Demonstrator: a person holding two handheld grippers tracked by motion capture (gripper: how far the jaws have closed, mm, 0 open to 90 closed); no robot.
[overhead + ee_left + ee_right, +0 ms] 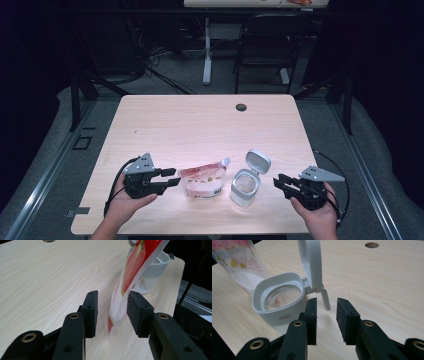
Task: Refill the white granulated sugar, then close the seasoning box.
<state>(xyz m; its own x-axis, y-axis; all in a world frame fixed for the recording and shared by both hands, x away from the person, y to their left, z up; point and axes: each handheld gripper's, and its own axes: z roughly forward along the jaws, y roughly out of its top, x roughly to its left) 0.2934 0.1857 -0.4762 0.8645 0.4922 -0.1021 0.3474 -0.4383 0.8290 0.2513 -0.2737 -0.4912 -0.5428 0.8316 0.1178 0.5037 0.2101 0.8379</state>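
left gripper (111,307) jaws spread astride red pouch (130,280) | right gripper (326,315) jaws spread, empty | jar (278,306) reads "OSO"

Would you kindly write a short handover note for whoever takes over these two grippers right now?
Left gripper: open, the pouch's edge between its pads, seemingly not pressed.
Right gripper: open, holding nothing, just right of the container.
Pouch: red and clear, spouted, standing at the front of the table, left of the container.
Container: white, hinged lid flipped up; contents unclear.
Done: the lid is open.
Left, probably: grip the pouch, pour into the container, shut the lid.
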